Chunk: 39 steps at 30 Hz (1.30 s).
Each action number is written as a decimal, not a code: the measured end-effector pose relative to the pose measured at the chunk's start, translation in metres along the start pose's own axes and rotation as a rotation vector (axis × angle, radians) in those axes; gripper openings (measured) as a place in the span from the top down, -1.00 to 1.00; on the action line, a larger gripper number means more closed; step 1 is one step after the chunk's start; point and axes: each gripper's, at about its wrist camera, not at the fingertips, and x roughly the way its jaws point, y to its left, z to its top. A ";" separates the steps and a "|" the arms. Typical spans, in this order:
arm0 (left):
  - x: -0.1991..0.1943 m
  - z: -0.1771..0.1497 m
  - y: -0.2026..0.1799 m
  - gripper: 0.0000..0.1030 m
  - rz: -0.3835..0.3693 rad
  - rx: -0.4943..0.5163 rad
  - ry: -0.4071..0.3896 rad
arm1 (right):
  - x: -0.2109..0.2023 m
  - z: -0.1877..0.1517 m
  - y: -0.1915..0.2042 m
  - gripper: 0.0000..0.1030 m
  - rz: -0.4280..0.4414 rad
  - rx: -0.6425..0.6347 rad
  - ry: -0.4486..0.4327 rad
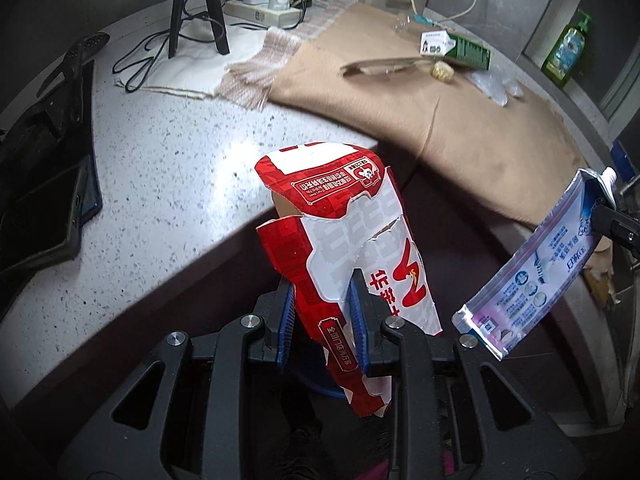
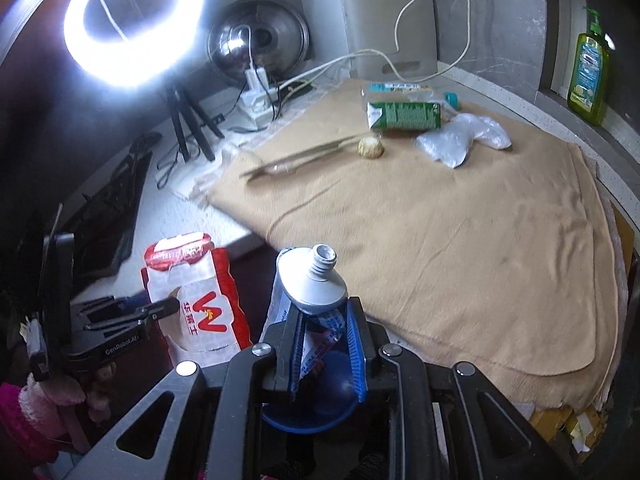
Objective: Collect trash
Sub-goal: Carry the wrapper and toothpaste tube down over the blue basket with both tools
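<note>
My left gripper is shut on a flattened red and white paper carton, held off the counter's front edge; the carton and left gripper also show at the left of the right wrist view. My right gripper is shut on a capless toothpaste tube, whose flat printed body shows at the right of the left wrist view. Under both grippers sits a blue bin. On the tan cloth lie a green carton, a crumpled clear bag, a plastic bottle, a yellowish ball and a clear wrapper strip.
A lit ring lamp on a tripod stands at the back left beside a power strip with cables. A green soap bottle stands on the right ledge. A dark tablet lies on the speckled counter.
</note>
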 end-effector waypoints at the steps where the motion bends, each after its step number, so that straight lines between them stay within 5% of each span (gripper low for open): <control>1: 0.004 -0.003 -0.001 0.54 0.008 0.007 0.003 | 0.005 -0.004 0.002 0.63 -0.005 0.000 0.010; 39: 0.138 -0.039 -0.048 0.54 0.105 0.241 0.175 | 0.131 -0.055 0.032 0.62 -0.148 -0.107 0.204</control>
